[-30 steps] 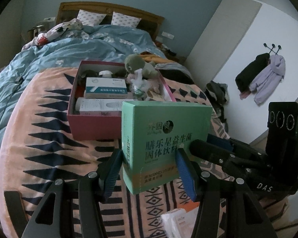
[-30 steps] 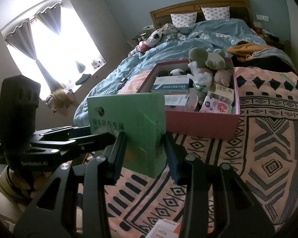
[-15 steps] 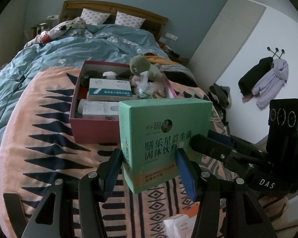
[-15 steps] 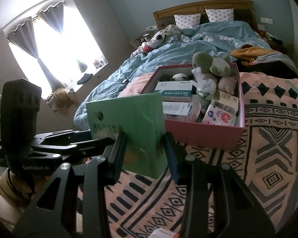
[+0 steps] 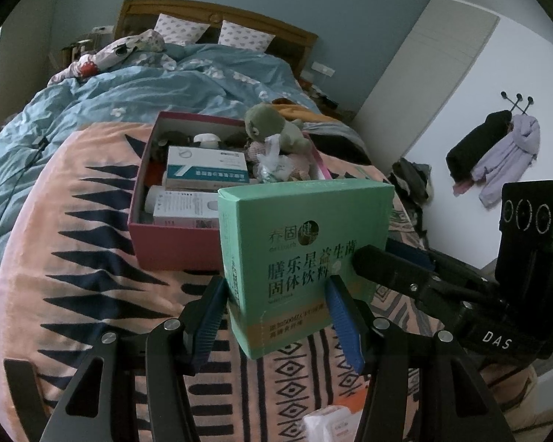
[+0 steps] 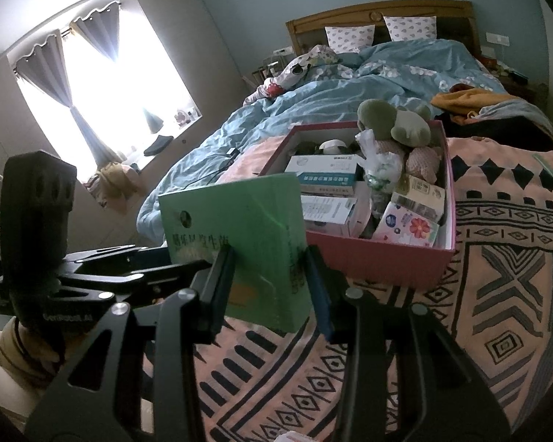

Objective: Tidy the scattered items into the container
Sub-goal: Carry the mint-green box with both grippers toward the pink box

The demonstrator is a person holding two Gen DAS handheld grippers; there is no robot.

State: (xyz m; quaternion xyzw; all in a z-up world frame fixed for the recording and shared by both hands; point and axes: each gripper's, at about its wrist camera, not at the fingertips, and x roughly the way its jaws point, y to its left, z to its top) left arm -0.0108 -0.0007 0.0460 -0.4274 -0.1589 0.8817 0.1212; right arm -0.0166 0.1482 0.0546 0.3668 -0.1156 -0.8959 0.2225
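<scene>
Two grippers on one green box (image 5: 306, 254) — left gripper (image 5: 276, 309) clamped across its lower corner, blue pads (image 5: 210, 316) pressed to either side; right gripper (image 6: 271, 287) closed on the same box (image 6: 239, 243) from the other face, its black fingers (image 5: 390, 269) reaching in from the right of the left wrist view. Box held upright, clear of the patterned pink blanket (image 5: 92, 258) on the bed, just in front of the near wall of the pink container (image 5: 166, 246) and a little above its rim.

Container (image 6: 387, 261) already crowded: white and teal medicine boxes (image 5: 206, 169) stacked at the left, a white carton (image 5: 184, 210) below them, a green plush toy (image 6: 394, 121) propped at the far right corner, a crumpled clear bag (image 6: 379, 169) beside it, a floral tissue pack (image 6: 409, 228) against the near wall. Blue duvet (image 5: 147, 84) bunched beyond the container, two patterned pillows (image 5: 214, 33) at the wooden headboard. Small white packet (image 5: 328, 423) on the blanket at the bottom edge of the left wrist view, partly cut off. Dark and lilac garments (image 5: 497, 151) hung on wall hooks at the right.
</scene>
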